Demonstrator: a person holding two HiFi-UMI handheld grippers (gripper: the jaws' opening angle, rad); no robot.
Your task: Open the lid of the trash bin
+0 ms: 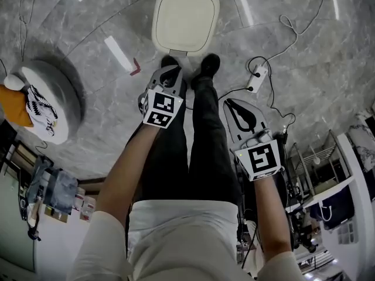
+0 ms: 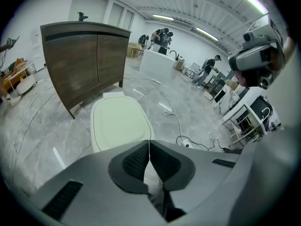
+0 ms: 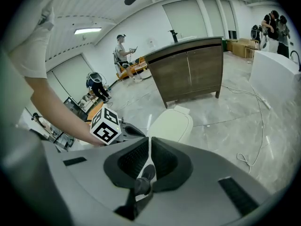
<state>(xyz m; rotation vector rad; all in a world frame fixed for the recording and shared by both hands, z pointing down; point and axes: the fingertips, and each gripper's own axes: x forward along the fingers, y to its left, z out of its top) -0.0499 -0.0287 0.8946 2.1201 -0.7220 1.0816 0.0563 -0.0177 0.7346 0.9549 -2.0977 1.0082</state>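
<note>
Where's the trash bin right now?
In the head view, the cream rounded-square trash bin sits top centre on the grey marble floor, just beyond the person's black shoes and the left tool.

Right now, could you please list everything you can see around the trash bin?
Rounded cream plastic trash bin: one, cream, on the floor ahead of the feet, lid shut.
Dark brown wooden cabinet: one, brown, behind the bin.
White power strip: one, white, on the floor right of the bin, cables attached.
Round grey pouffe: one, grey, on the floor at left.
Black shoes: two, black, just before the bin.
Left gripper: one, grey, shut, empty.
Right gripper: one, grey, shut, empty.
</note>
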